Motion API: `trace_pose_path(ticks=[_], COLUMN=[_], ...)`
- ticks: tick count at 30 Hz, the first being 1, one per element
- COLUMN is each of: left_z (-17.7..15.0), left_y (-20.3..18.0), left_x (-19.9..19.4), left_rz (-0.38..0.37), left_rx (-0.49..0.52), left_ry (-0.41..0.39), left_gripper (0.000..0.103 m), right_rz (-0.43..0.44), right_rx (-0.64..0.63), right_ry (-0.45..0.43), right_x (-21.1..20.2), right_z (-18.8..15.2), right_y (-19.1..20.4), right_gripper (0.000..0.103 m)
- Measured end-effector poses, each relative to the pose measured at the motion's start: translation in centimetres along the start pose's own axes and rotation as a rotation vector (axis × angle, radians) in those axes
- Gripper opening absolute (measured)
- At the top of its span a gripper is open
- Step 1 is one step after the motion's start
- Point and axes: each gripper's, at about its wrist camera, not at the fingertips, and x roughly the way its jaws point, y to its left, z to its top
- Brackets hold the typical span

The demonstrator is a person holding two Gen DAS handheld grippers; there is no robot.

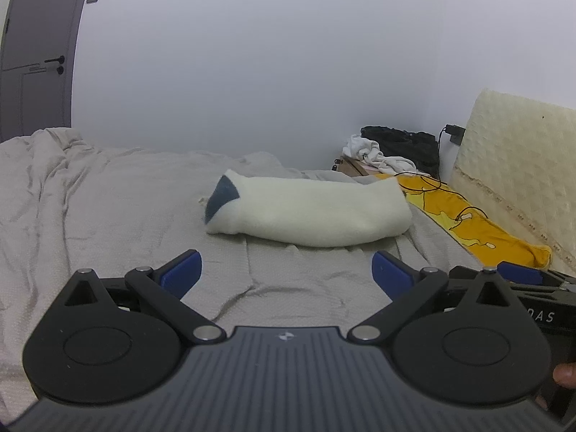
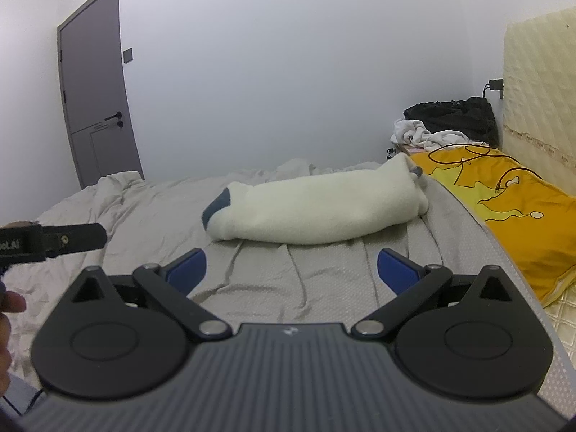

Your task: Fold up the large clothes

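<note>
Bed (image 1: 108,194): lying under a wrinkled grey cover, filling the lower half of both views, running back to a white wall.

Headboard (image 1: 518,165): pale padded panel standing at the right edge.

Door (image 2: 95,100): grey, standing at the far left.

Pillow (image 2: 511,212): orange-yellow, lying along the right side of the bed, a thin black cable (image 2: 468,151) trailing over it.

Folded garment (image 1: 309,212): cream fleece bundle with a dark blue patch at its left end, resting mid-bed, long axis running left to right, right end nearing the pillow.

Left tool (image 1: 286,275): jaws standing wide apart, gripping nothing, hovering short of the garment.

Right tool (image 2: 291,270): jaws spread fully, gripping nothing, likewise short of the garment.
</note>
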Motion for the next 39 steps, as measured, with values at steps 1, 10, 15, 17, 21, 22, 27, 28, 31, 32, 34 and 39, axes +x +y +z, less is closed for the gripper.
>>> trace_pose_path(ticks=[1,10,15,17,21,22,27,28,31,32,34,39], left_z=[-0.01,-0.01,-0.04,-0.06,-0.11,-0.12,-0.19,-0.19,-0.21,-0.21,-0.21,-0.23], left_y=[-0.02,-0.26,-0.17,-0.24,-0.30,-0.28,-0.33,-0.34,-0.36,-0.34,-0.34,-0.33], left_x=[0.00,0.40,0.46,0.44,0.31,0.29,0.23,0.23,0.15,0.15,0.15,0.07], left_rz=[-0.001,0.004,0.015,0.019,0.022,0.021,0.022,0.023,0.021,0.021,0.021,0.018], left_rx=[0.000,0.004,0.003,0.001,0.005,0.006,0.007,0.007,0.005,0.005,0.006,0.006], left_ry=[0.001,0.023,0.022,0.022,0.018,0.017,0.017,0.017,0.017,0.016,0.016,0.018], left_gripper=[0.102,0.102,0.102,0.102,0.103,0.103,0.103,0.103,0.103,0.103,0.103,0.103], right_rz=[0.000,-0.006,-0.011,-0.012,-0.013,-0.015,-0.014,-0.014,-0.015,-0.014,-0.013,-0.010], right_rx=[0.000,-0.010,-0.008,-0.009,-0.009,-0.009,-0.011,-0.012,-0.013,-0.013,-0.013,-0.017], right_ry=[0.000,-0.001,0.002,0.004,0.004,0.004,0.005,0.006,0.005,0.006,0.007,0.009], right_x=[0.05,0.10,0.07,0.15,0.10,0.08,0.05,0.04,0.01,0.04,0.04,0.17], right_z=[0.03,-0.02,-0.09,-0.08,-0.11,-0.12,-0.11,-0.11,-0.13,-0.12,-0.13,-0.09], right_y=[0.02,0.10,0.18,0.19,0.19,0.22,0.26,0.27,0.31,0.30,0.29,0.19], right_gripper=[0.103,0.103,0.103,0.103,0.103,0.103,0.103,0.103,0.103,0.103,0.103,0.103])
